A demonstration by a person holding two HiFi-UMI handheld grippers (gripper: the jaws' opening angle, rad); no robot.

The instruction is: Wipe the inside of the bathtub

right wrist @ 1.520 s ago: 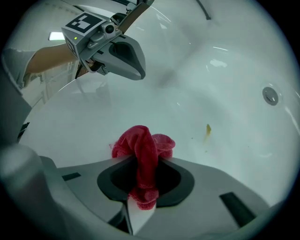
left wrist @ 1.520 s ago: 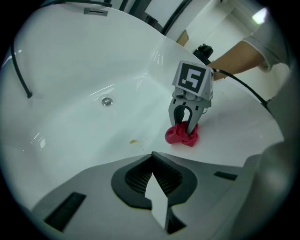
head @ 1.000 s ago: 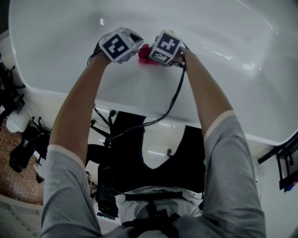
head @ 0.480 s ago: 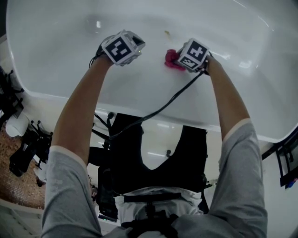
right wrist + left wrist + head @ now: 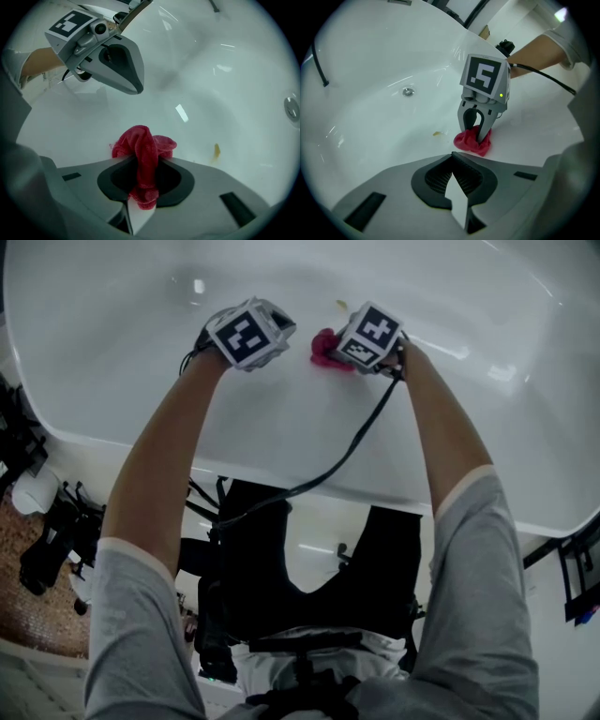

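Brown speckled floor patch [image 5: 21,601] at lower left. Black equipment [image 5: 42,545] just beside the patch, partly over it. Pale floor [image 5: 567,671] well right of the patch. Black frame [image 5: 577,568] far right of the patch.

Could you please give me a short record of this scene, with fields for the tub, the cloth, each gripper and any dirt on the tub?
Setting: white bathtub, both grippers inside it
Left gripper: jaws together, nothing between them, beside the right one
Right gripper: shut on the red cloth, which lies bunched on the tub floor
Dirt: small yellow stain close to the cloth, not covered by it
Drain: farther off, uncovered
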